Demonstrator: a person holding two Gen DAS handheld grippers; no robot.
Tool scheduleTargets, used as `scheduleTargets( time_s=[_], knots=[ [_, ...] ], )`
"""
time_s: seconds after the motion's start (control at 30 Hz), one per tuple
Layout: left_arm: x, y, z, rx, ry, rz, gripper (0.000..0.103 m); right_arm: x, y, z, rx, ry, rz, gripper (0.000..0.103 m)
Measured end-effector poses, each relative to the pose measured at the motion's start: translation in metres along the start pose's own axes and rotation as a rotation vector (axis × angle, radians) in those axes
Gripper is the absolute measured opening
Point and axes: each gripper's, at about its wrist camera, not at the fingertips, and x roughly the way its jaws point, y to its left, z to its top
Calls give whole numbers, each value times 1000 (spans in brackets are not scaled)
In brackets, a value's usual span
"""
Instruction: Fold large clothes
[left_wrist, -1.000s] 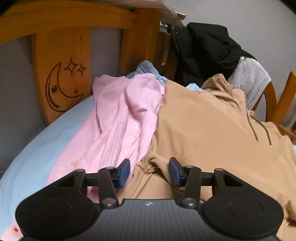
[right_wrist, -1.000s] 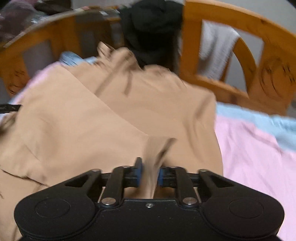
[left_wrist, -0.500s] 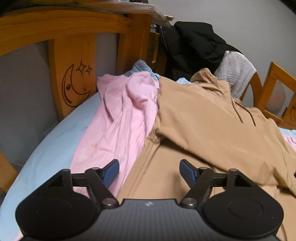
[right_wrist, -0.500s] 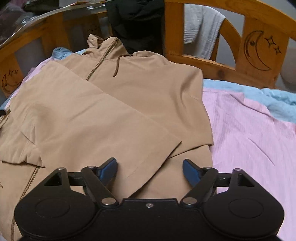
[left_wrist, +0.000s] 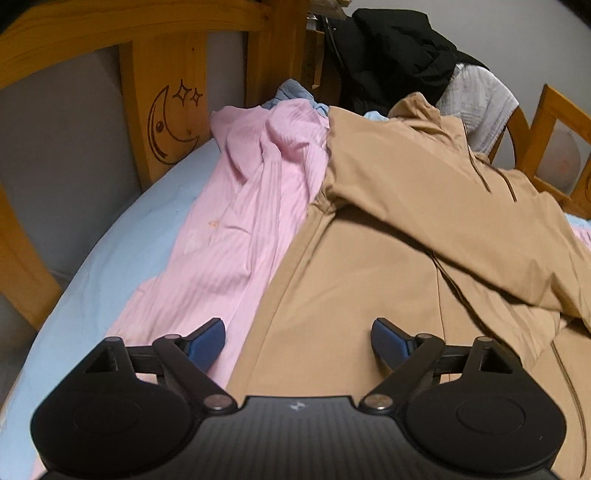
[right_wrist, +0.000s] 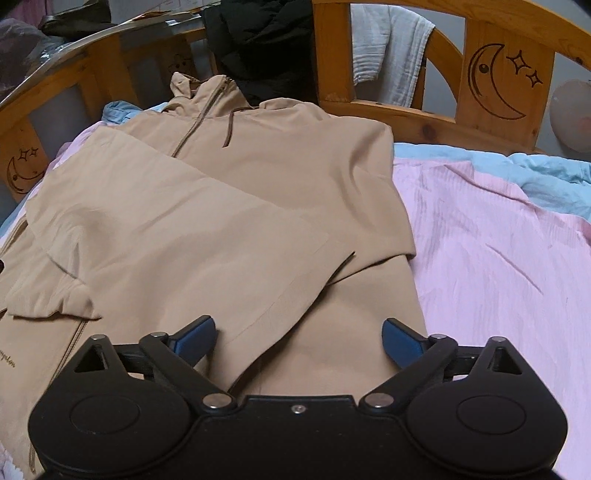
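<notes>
A tan zip-up hooded jacket (left_wrist: 413, 229) (right_wrist: 236, 206) lies spread on the bed, both sleeves folded in across its front. My left gripper (left_wrist: 297, 341) hovers over the jacket's left edge. Its jaws are opening wide and nothing is gripped between them. Over the jacket's lower right part, my right gripper (right_wrist: 298, 336) is likewise opening, and the folded sleeve's cuff (right_wrist: 295, 266) lies loose just ahead of its blue pads.
A pink ribbed sheet (left_wrist: 243, 221) (right_wrist: 498, 266) and a light blue sheet (left_wrist: 122, 258) lie under the jacket. The wooden bed rail (left_wrist: 166, 74) (right_wrist: 491, 85) with moon carvings surrounds the bed. A black coat (left_wrist: 391, 51) and a white cloth (right_wrist: 391, 51) hang on it.
The right gripper let go of the tan sleeve it was pinching, and the sleeve now lies flat. Both grippers opened wide and drew back from the jacket.
</notes>
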Motion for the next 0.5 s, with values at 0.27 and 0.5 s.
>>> scheduleTargets(
  time_s=[0.27,0.5],
  knots=[
    [-33,-17,-14,77,1,-3,98,-19,15,-21,-45,7,43,101],
    [-83,-48,-43,230,-15,-59,101,-64,48,-59,-236,27,90,102]
  ],
)
